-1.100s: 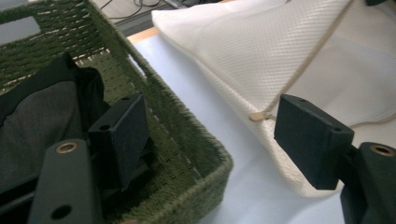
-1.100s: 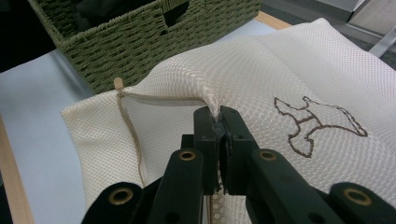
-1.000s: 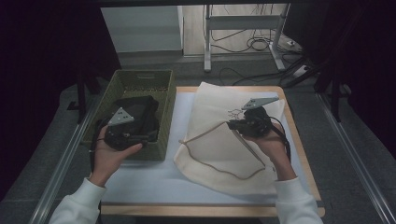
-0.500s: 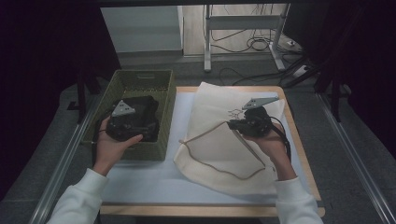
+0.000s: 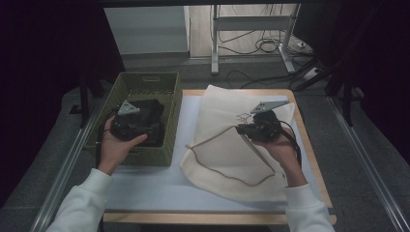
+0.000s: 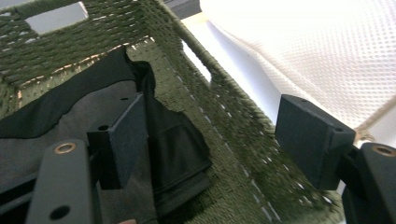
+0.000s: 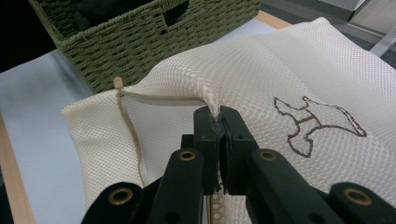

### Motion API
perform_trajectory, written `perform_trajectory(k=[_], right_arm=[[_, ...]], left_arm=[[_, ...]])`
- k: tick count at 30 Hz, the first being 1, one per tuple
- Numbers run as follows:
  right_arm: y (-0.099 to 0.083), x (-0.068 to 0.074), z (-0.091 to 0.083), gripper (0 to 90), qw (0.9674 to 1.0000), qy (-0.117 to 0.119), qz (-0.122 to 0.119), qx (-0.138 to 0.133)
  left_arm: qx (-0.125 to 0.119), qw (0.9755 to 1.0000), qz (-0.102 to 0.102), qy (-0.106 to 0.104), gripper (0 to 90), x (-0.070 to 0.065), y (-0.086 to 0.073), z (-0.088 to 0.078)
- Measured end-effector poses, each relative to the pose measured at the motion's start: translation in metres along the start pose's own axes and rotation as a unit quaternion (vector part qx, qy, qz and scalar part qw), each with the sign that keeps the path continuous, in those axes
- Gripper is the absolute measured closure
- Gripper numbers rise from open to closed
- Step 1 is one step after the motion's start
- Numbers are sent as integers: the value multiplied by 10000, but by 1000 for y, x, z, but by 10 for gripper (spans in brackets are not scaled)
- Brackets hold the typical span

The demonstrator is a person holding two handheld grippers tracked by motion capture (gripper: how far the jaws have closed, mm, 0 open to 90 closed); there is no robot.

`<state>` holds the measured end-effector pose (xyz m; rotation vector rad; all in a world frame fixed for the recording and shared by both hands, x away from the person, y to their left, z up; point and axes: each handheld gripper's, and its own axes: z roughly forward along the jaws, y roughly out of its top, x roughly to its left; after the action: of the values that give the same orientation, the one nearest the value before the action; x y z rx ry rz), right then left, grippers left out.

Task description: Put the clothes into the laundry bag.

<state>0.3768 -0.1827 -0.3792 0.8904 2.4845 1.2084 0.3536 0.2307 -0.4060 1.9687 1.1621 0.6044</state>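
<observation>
A green woven basket (image 5: 126, 82) stands at the table's left with a black cloth (image 5: 153, 108) lying in it. My left gripper (image 5: 145, 123) hovers over the basket, open. In the left gripper view its jaws (image 6: 210, 135) stand wide apart, one over the black cloth (image 6: 84, 112) and the other above the basket's wall (image 6: 224, 112), with nothing between the pads. A cream mesh bag (image 5: 222, 150) lies at the table's middle right. My right gripper (image 5: 240, 129) is shut on the bag's raised rim, and the right gripper view shows the mesh (image 7: 280, 70) pinched in the closed gripper (image 7: 216, 116).
A brown cord (image 5: 232, 176) loops along the bag's mouth, and a brown outline drawing (image 7: 317, 126) is printed on the mesh. The basket's side (image 7: 140, 42) stands close to the bag's left edge. Pale blue mat (image 5: 145, 186) shows in front of the basket.
My left gripper has moved from the basket's near left edge farther in over the black cloth. The right gripper and the bag have stayed where they were.
</observation>
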Motion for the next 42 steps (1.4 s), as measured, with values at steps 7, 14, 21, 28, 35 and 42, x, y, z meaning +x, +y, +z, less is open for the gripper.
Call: perform_trajectory(k=[7,14,21,28,35,42], right_arm=[[0,0,0,863,10000,1,0,5],[0,0,0,863,10000,-5,0,1],[0,0,0,863,10000,-5,-4,11],[0,0,0,863,10000,-1,0,9],[0,-1,0,863,10000,-1,-21,-2],[-1,-2,-1,863,10000,5,0,2]], left_arm=[[82,9999,-77,61,243,9,0,5],[212,9996,-73,190,231,18,3,14],[261,9992,-20,315,207,24,9,20],[404,9982,41,449,201,29,16,30],[512,9973,12,522,199,34,21,39],[637,9962,17,589,195,41,25,54]])
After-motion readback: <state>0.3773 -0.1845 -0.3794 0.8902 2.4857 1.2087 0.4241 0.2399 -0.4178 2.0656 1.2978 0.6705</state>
